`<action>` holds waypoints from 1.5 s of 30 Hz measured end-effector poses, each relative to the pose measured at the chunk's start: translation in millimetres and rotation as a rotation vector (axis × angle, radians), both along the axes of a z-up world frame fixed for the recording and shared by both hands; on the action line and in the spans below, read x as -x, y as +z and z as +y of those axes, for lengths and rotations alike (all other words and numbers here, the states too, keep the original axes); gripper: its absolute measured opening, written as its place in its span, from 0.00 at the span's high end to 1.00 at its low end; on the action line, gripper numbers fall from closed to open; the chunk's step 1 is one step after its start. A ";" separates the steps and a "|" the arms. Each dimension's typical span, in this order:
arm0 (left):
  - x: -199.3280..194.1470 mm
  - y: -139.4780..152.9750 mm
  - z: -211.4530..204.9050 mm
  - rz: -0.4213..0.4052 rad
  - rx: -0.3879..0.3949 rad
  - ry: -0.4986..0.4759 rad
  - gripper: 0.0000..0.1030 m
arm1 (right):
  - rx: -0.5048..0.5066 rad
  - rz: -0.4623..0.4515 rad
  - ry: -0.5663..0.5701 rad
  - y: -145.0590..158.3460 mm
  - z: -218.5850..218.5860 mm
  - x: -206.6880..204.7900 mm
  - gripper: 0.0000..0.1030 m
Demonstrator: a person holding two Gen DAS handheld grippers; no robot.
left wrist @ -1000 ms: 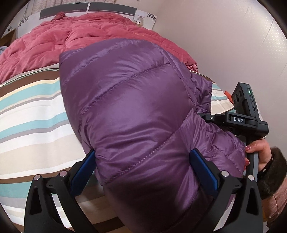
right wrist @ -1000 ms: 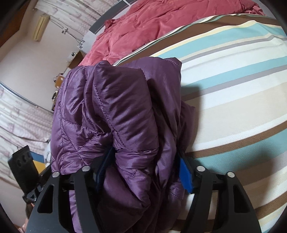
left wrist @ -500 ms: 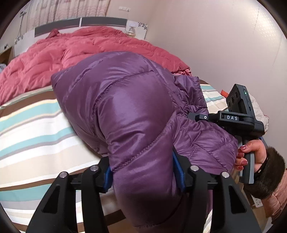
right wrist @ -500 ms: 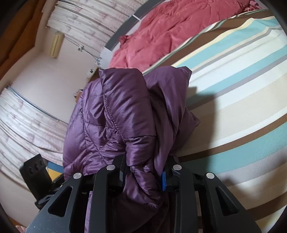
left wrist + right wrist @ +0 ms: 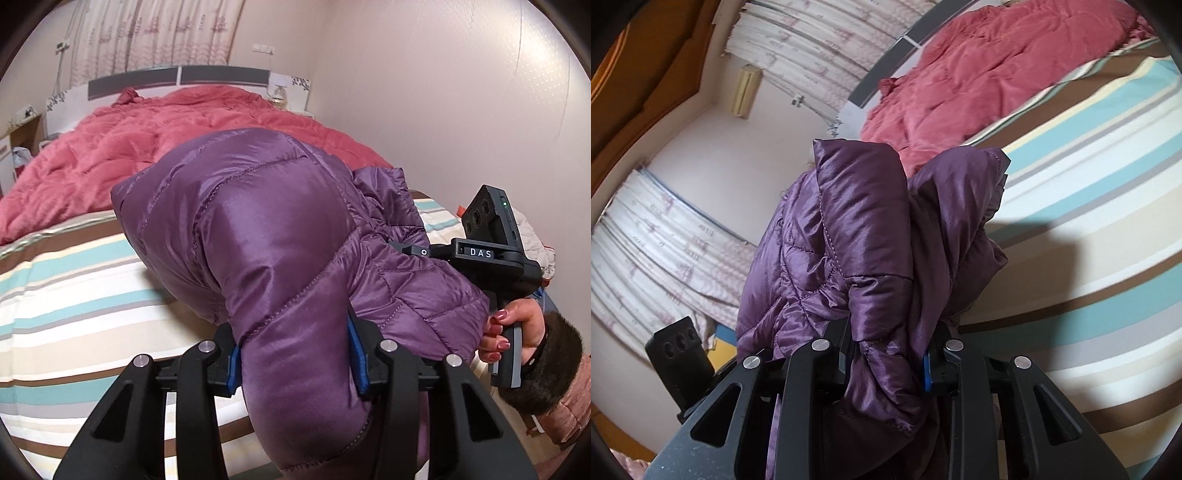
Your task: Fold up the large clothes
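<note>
- Left wrist view: a striped sheet (image 5: 74, 280) is covering the bed, with a red duvet (image 5: 155, 140) lying behind.
- The left gripper (image 5: 295, 360) is clamping a fold of the purple jacket (image 5: 280, 229), which is hanging bunched above the sheet.
- Right wrist view: the right gripper (image 5: 888, 356) is pinching the jacket (image 5: 864, 229) too, fabric draping between its jaws.

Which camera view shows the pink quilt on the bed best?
The left wrist view: the pink quilt spreads wide below the headboard. The right wrist view shows it tilted at the top, partly behind the purple jacket.
</note>
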State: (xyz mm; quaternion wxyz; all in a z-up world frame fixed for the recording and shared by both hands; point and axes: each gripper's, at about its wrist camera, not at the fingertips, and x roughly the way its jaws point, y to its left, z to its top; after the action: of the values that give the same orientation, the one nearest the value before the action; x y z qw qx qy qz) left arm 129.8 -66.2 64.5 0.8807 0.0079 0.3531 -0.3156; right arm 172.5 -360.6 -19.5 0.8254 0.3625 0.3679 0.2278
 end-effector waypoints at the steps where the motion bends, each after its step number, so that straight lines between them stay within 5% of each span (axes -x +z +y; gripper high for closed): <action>1: 1.7 2.5 9.7 -0.009 -0.003 0.014 0.58 | -0.007 -0.006 0.013 2.1 8.3 -3.1 0.75; 14: 14.8 8.6 149.5 -0.064 -0.026 0.259 0.57 | 0.013 -0.060 0.221 21.9 162.3 -61.4 0.75; 23: -8.2 -44.4 244.1 -0.001 -0.042 0.452 0.57 | 0.148 -0.043 0.333 -5.8 277.7 -95.3 0.75; 27: -15.1 -88.7 260.3 0.081 -0.030 0.496 0.42 | 0.283 -0.051 0.307 -22.5 292.7 -96.7 0.67; 34: -4.4 -85.8 248.9 0.046 -0.063 0.537 0.33 | 0.309 -0.032 0.276 -29.6 283.0 -84.5 0.63; 41: 28.0 -42.6 258.6 -0.085 -0.012 0.661 0.23 | 0.382 -0.161 0.156 28.8 266.3 -45.3 0.60; 45: 16.2 -30.3 254.5 -0.111 -0.085 0.755 0.23 | 0.501 -0.282 0.149 67.8 303.4 -37.4 0.60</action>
State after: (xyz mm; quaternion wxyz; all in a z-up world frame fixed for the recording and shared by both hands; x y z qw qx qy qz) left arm 113.6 188.2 34.2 0.9517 -0.0691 0.2956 0.0470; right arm 209.9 -57.2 48.4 0.9131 0.0844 0.3201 0.2380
